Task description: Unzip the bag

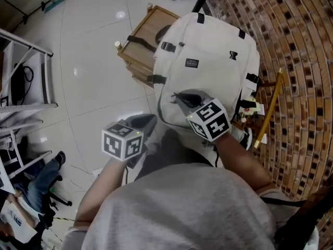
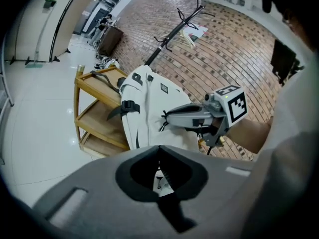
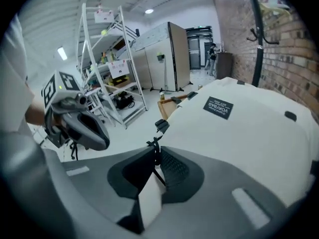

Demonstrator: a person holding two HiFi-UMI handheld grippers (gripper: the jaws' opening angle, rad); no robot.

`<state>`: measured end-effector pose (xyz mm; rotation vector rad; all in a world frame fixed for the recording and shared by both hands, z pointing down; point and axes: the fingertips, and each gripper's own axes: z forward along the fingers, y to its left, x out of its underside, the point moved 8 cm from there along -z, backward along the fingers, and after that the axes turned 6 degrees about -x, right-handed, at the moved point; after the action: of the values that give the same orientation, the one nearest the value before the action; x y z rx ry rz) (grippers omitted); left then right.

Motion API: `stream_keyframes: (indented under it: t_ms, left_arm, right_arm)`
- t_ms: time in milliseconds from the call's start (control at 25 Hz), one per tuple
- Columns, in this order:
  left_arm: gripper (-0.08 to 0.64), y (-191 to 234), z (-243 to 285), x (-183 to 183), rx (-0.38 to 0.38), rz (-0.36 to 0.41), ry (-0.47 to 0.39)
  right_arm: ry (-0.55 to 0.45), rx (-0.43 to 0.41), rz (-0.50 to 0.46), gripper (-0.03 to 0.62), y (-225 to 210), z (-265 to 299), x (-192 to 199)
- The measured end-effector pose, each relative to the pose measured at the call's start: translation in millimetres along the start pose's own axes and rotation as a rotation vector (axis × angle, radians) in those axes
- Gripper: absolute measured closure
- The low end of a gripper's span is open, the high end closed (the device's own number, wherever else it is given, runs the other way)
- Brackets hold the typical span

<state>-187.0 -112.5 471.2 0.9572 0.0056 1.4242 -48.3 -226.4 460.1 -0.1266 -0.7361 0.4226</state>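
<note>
Against the white backpack [image 1: 208, 77], your right gripper [image 3: 157, 152] pinched the black zipper pull cord [image 3: 153, 142]; your left gripper's [image 2: 159, 151] jaws were pressed together.

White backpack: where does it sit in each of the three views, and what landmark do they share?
Head view: white backpack upper centre, against the wooden shelf; right gripper on its front.
Left gripper view: centre, left of the right gripper.
Right gripper view: fills the right half, its zipper pull in the jaws.
Shared landmark: the black label on its front.
</note>
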Motion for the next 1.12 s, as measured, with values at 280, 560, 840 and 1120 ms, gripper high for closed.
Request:
stream_keyframes:
  t_ms: [280, 560, 840, 1120]
  left_arm:
    - [0.524, -5, 39, -8, 0.062, 0.09, 0.091]
    - [0.474, -6, 66, -18, 0.106, 0.157, 0.179]
    - [0.472, -7, 74, -22, 0.137, 0.194, 0.204]
    - [0.508, -10, 73, -23, 0.13, 0.215, 0.202]
  right_arm:
    - [-0.103, -0.065, 0.127, 0.557, -2, -23, 6]
    - [-0.148, -0.108, 0.178, 0.557, -1, -34, 7]
    - [-0.171, -0.119, 0.213, 0.557, -2, -40, 10]
    - [-0.164, -0.077, 0.2, 0.557, -3, -41, 15]
